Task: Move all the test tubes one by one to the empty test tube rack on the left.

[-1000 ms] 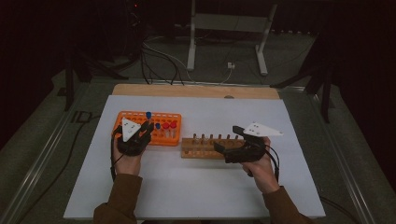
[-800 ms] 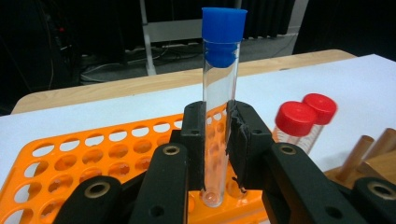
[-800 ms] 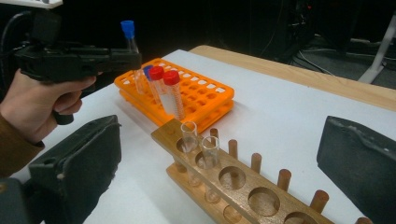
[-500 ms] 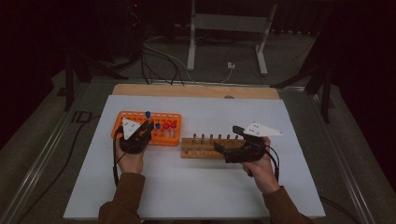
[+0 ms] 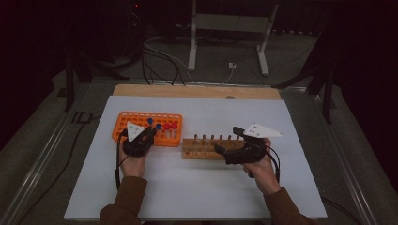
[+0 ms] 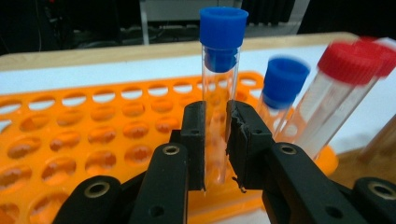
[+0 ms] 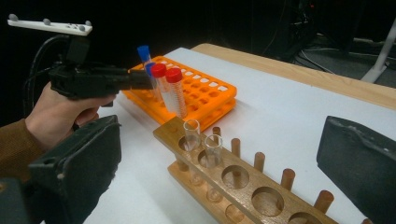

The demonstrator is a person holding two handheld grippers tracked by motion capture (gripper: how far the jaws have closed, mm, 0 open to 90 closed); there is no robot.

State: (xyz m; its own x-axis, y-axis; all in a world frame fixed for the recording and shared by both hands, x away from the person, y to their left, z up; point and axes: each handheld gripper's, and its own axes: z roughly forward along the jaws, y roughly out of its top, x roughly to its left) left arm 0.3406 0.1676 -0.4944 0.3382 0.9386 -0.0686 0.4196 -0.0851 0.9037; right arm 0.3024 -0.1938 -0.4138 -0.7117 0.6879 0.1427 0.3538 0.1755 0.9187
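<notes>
1. Blue-capped tube [image 6: 219, 88] stands upright between the left gripper [image 6: 215, 144] jaws, its long axis vertical, cap at the top, clear body running down between the two black pads, which press its sides from left and right.
2. From the left gripper view the tube's lower end drops out of sight behind the jaws, so I cannot tell whether it sits in a hole of the orange rack [image 6: 93, 135] or is lifted clear of it.
3. Just beside it, on the right of that view, a second blue-capped tube [image 6: 280, 93] stands in the rack, and next to that two red-capped tubes [image 6: 336, 88], leaning slightly away.
4. From above, the left gripper [image 5: 149, 133] sits at the near edge of the orange rack [image 5: 126, 119], toward its right end, with the left hand [image 5: 133, 161] behind it.
5. The right gripper [image 5: 218, 149] is held well apart from the left one, at the near side of the wooden rack [image 5: 202, 149], its jaws spread wide with nothing between them.
6. In the right gripper view, two clear uncapped tubes [image 7: 201, 144] stand upright in the wooden rack's end holes, with the other holes open and short pegs along the far edge.
7. Both racks rest on the white table [image 5: 211, 192], the orange one to the left of the wooden one.
</notes>
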